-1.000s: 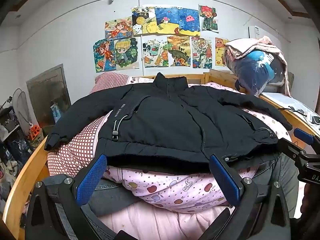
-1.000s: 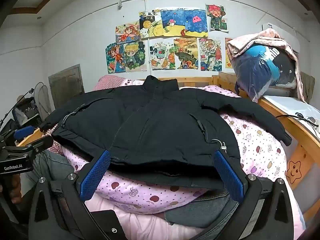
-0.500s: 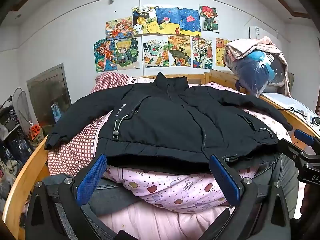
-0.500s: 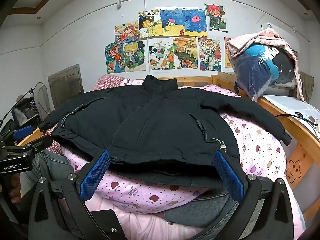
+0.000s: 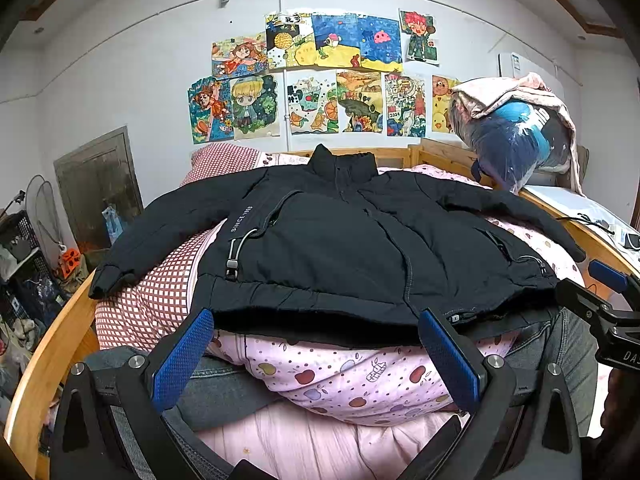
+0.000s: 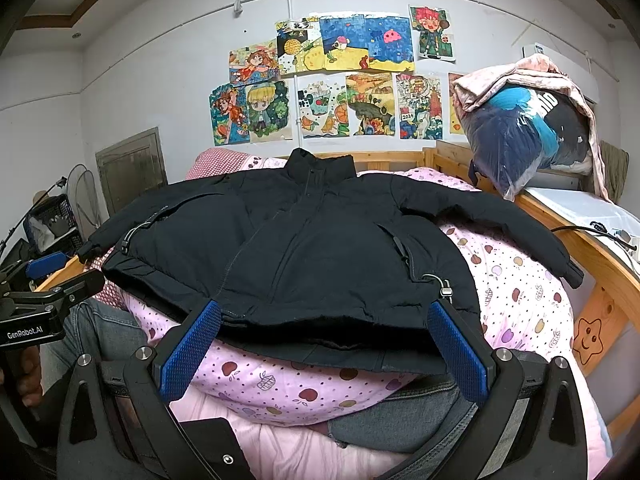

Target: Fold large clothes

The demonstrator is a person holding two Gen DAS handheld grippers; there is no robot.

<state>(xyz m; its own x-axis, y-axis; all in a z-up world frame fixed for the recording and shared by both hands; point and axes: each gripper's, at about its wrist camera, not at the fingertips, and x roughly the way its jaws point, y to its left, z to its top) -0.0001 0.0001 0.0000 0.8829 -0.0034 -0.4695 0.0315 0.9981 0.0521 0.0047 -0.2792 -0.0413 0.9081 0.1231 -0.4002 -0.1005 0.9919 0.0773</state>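
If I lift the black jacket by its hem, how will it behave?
The black jacket looks puffy and soft, so it will likely sag and drape. Its spread sleeve will probably trail. It seems light for its bulk.

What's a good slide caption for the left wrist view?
Open left gripper faces a black jacket spread flat, sleeves out, on a pink fruit-print quilt, before folding begins.

A wooden-framed bed (image 5: 44, 364); a pink fruit-print quilt (image 6: 516, 280) heaped on it; a black jacket (image 5: 340, 248) spread flat on top.
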